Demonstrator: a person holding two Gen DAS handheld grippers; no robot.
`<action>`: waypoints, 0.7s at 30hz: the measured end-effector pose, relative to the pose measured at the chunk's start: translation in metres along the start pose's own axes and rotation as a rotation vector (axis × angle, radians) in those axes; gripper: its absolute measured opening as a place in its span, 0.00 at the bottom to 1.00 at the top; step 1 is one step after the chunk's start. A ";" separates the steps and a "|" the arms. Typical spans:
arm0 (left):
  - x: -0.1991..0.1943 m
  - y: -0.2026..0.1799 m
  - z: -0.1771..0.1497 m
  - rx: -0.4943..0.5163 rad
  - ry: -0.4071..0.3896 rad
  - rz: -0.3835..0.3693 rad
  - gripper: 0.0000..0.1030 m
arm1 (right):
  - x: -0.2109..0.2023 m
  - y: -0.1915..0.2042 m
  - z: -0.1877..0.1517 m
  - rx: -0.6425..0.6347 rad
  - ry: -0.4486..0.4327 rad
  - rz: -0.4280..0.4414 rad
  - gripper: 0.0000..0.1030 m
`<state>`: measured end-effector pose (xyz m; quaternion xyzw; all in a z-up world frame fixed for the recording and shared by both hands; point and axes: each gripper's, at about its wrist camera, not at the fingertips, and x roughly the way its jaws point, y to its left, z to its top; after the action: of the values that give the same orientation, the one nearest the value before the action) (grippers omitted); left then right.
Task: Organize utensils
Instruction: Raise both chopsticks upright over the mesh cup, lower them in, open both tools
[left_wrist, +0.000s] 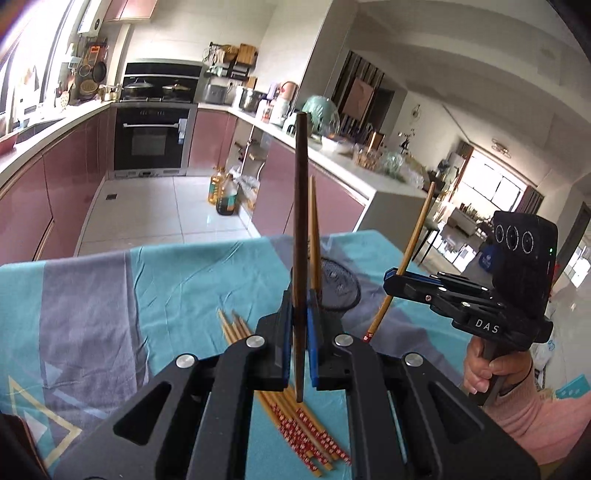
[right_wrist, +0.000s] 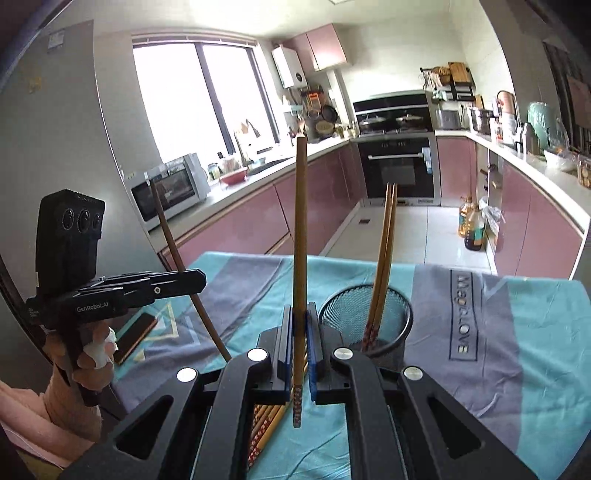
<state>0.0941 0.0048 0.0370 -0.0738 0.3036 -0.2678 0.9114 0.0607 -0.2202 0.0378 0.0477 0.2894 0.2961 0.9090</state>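
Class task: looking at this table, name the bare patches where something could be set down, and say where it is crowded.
Free: the tablecloth right of the mesh holder, and the grey stretch left of the loose chopsticks. Crowded: the middle, around those chopsticks, the holder and both grippers; a phone takes the left edge.

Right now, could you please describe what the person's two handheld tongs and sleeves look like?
Both tongs are black with blue pads and silver pivot bolts. The left tongs read "GenRobot.AI"; the right tongs read "DAS". Each carries a three-lens black camera block. The sleeves are pink.

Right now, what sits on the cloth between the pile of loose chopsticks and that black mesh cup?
Nothing lies there: in the left wrist view, only bare tablecloth separates the loose chopsticks from the mesh holder. The left gripper hangs above that stretch.
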 end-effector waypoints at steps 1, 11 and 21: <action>-0.002 -0.004 0.005 0.001 -0.015 -0.007 0.07 | -0.003 -0.001 0.006 -0.007 -0.015 -0.009 0.06; 0.004 -0.030 0.055 0.013 -0.124 -0.045 0.07 | -0.019 -0.015 0.048 -0.028 -0.131 -0.083 0.06; 0.032 -0.048 0.067 0.050 -0.118 0.015 0.07 | 0.006 -0.036 0.051 0.017 -0.123 -0.116 0.06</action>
<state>0.1341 -0.0547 0.0881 -0.0645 0.2431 -0.2635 0.9313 0.1114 -0.2420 0.0672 0.0566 0.2376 0.2369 0.9403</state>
